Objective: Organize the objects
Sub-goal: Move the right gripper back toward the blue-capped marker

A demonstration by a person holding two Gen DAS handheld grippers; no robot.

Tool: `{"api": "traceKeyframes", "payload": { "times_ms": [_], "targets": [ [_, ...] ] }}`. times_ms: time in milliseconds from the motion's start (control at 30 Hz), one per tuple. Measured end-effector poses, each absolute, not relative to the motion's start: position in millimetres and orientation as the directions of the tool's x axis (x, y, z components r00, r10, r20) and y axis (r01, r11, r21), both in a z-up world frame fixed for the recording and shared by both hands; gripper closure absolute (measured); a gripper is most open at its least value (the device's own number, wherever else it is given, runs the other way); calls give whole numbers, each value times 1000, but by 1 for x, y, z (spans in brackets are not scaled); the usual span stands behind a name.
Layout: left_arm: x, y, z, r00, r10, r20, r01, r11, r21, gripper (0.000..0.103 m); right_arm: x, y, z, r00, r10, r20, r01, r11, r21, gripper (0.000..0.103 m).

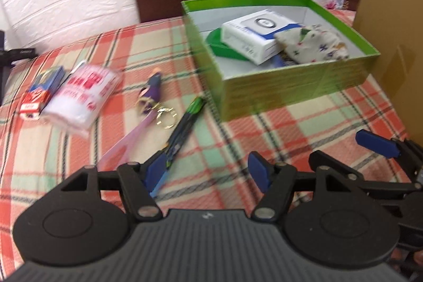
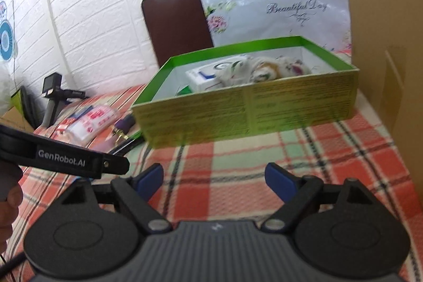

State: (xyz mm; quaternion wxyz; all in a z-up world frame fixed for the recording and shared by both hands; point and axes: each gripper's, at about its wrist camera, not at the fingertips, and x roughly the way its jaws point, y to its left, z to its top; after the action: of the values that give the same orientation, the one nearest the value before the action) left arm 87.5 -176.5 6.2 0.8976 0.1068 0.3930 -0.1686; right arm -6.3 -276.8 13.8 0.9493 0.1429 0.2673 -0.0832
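While a pen [image 1: 185,134] lies left, cardboard [image 1: 391,25] flanks the green box [image 1: 290,86].

The cloth [image 1: 264,139] is plaid: red-orange, mint green and cream, crossed by thin dark lines. The box [image 1: 290,89] is bright green with white inner walls. Inside lie a white carton [image 1: 253,38] with blue trim, a cream pouch [image 1: 312,44] with small flowers, and a dark green piece [image 1: 219,44]. Outside: a red and blue pack [image 1: 39,94], a white packet [image 1: 82,97] with pink print, a purple keychain [image 1: 152,91] with gold rings, a green and black pen [image 1: 185,123]. Gripper pads [image 2: 148,181] are blue on black
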Motion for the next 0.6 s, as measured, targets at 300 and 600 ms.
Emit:
{"api": "traceKeyframes", "payload": {
  "times_ms": [300, 600],
  "targets": [
    [85, -144, 0, 642, -184, -745, 342, 938, 63, 33, 4, -247, 14, 831, -28, -555, 167, 965, 201, 17],
    [88, -116, -5, 644, -164, -747, 300, 953, 49, 33, 13, -218, 13, 814, 11, -580, 107, 980, 168, 17]
  ]
}}
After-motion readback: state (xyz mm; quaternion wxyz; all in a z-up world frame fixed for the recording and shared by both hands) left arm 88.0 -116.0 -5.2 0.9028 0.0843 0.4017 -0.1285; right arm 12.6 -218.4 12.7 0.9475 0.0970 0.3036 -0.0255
